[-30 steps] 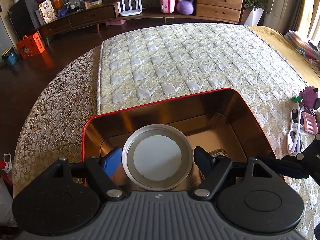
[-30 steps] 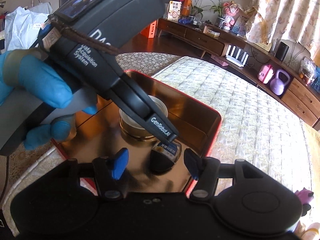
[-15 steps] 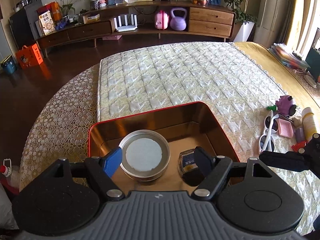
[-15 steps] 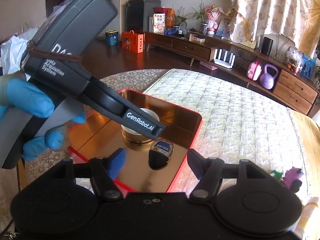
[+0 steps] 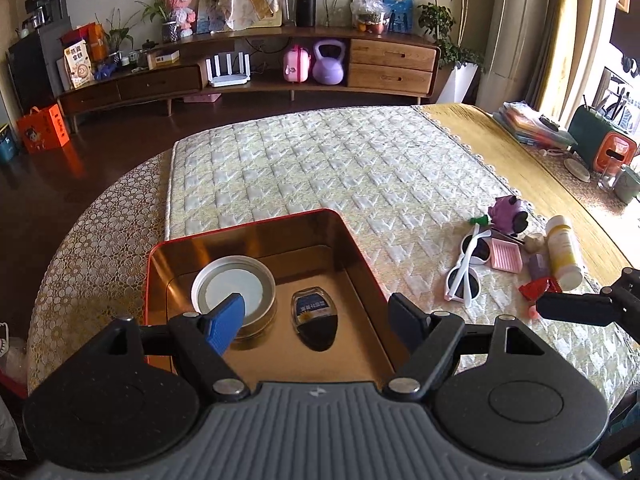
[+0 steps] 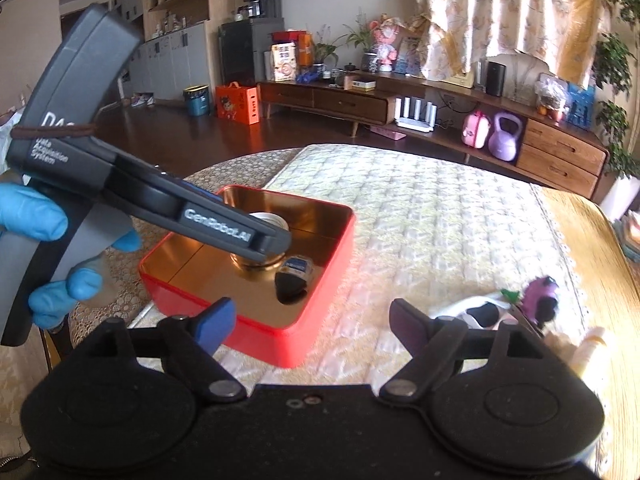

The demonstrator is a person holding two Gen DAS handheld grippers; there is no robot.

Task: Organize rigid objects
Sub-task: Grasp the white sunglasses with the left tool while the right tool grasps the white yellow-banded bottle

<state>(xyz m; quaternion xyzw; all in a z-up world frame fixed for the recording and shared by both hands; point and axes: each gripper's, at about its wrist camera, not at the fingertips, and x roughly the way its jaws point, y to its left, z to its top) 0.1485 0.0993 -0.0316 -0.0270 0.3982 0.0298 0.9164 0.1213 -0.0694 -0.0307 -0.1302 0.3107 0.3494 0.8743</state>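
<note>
Both grippers hang above the tin with nothing in them; my left gripper stands wide, jaws apart over the jar and the small dark case, touching neither; my right gripper is opening, only air between its fingers; I see the left tool's body in a blue-gloved hand from the right camera. Jar and case sit side by side inside the tin, on the quilted cloth. Well to the right lie white sunglasses, a pink comb, a purple toy, a yellow bottle and a red clip.
</note>
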